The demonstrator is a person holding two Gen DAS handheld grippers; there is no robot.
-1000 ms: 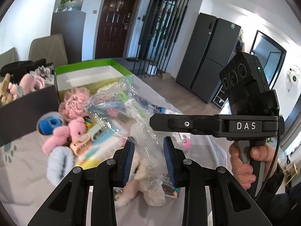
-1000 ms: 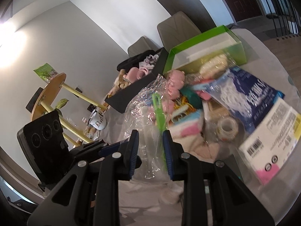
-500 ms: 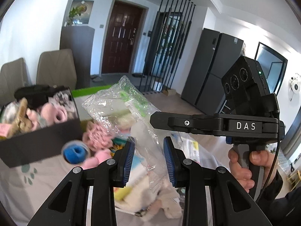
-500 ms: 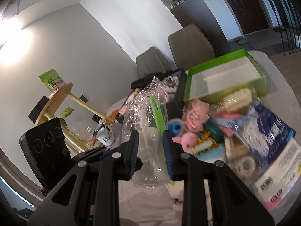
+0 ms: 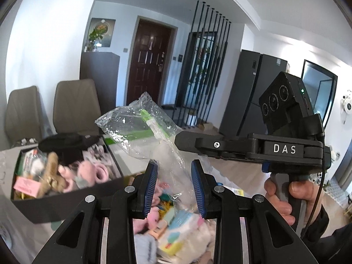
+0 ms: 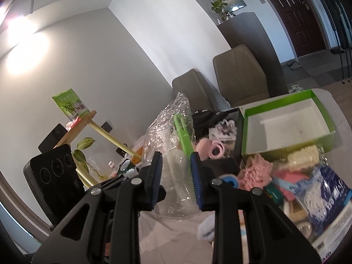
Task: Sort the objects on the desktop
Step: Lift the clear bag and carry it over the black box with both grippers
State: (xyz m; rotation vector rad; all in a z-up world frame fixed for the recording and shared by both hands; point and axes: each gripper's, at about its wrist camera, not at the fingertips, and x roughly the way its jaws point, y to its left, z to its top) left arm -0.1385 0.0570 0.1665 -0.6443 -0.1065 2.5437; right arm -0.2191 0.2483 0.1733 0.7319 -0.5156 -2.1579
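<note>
While clamped together on one clear bag (image 5: 140,121), left claw (image 5: 173,184) and right claw (image 6: 176,179) hold it above the surface (image 6: 176,237), near the black box (image 5: 66,195), green box (image 6: 286,127) farther right.

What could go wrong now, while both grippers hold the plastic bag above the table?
The thin plastic bag may slip or tear, because the left gripper and right gripper pinch only film. The green object inside could fall onto the pile of small things below.
</note>
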